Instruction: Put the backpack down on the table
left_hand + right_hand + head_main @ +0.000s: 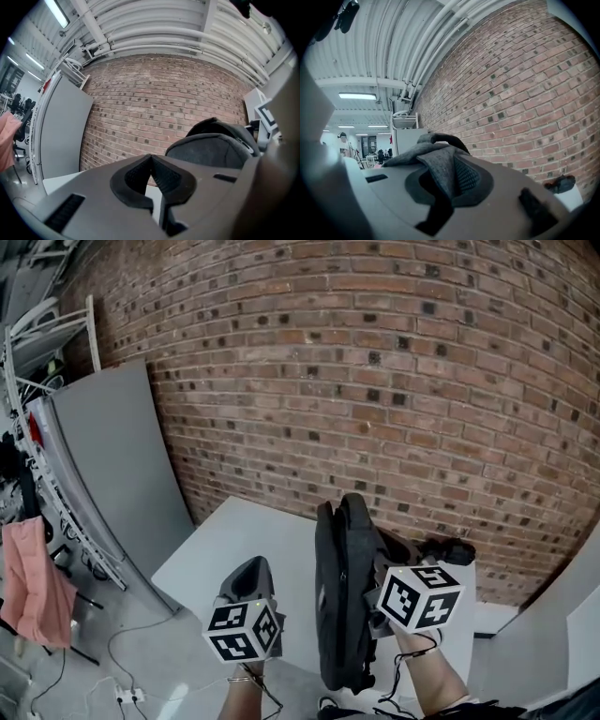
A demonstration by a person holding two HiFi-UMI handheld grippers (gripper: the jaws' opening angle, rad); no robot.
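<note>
A dark grey backpack (pixel 339 601) hangs upright at the near edge of the white table (pixel 246 538). My right gripper (pixel 377 594) is at the backpack's right side, near its top. In the right gripper view the gripper (pixel 449 176) is shut on a fold of the backpack's grey fabric (pixel 436 161), and the black carry handle (pixel 446 138) arches just beyond. My left gripper (pixel 249 572) hovers to the left of the backpack, apart from it. Its jaws (pixel 151 164) are shut with nothing between them. The backpack (pixel 212 149) shows at the right of that view.
A brick wall (pixel 375 362) runs behind the table. A grey panel (pixel 112 465) leans at the left, beside a white rack (pixel 37 343) and a pink cloth (pixel 33 582). A small black object (pixel 450 549) lies on the table's right end. Cables (pixel 122 695) lie on the floor.
</note>
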